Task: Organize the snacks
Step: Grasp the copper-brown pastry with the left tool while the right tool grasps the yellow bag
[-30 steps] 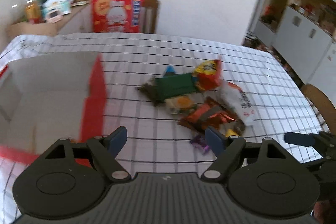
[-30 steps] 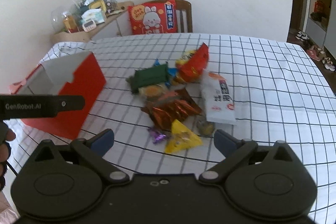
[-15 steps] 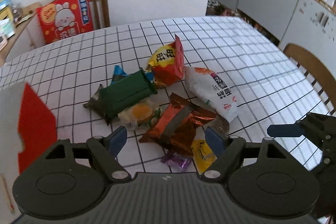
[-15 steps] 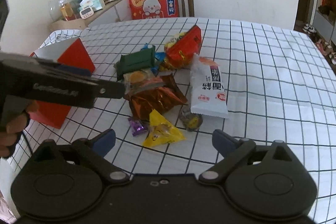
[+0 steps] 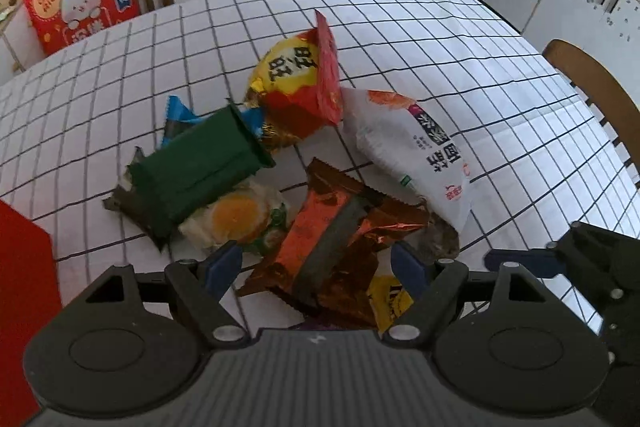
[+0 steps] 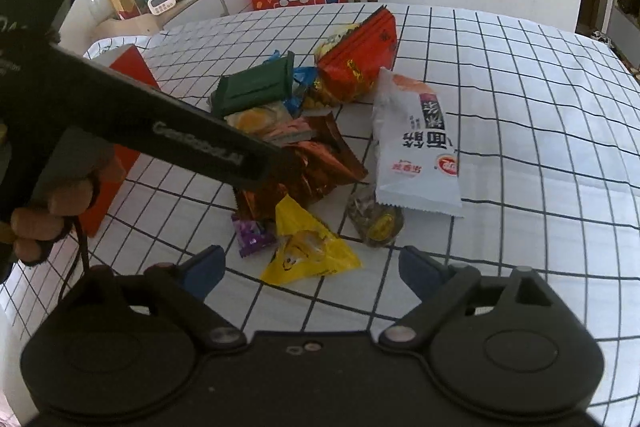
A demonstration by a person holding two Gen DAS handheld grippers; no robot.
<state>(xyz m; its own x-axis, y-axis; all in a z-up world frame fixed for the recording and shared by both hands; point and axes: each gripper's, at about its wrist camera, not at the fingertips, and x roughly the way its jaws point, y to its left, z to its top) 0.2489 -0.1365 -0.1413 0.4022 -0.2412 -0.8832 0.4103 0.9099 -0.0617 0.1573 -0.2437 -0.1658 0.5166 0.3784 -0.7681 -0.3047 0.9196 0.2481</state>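
A white tablecloth [image 6: 500, 75] with a dark grid carries a dark green packet [image 5: 200, 171], a shiny orange-brown wrapper [image 5: 332, 247], a white pouch [image 6: 412, 151], a yellow triangular packet [image 6: 308, 247], a purple candy [image 6: 252, 233] and a red box [image 6: 128, 67]

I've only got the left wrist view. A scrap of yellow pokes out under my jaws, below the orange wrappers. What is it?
Observer: A three-cornered yellow packet, flat on the checked cloth at the pile's near edge.
Operator: Anything else hidden there?
Observer: A small purple candy right beside it, on its left in the right wrist view.
Operator: And the dark lump by the white bag?
Observer: A round dark packet with a yellow middle, partly under the white bag.
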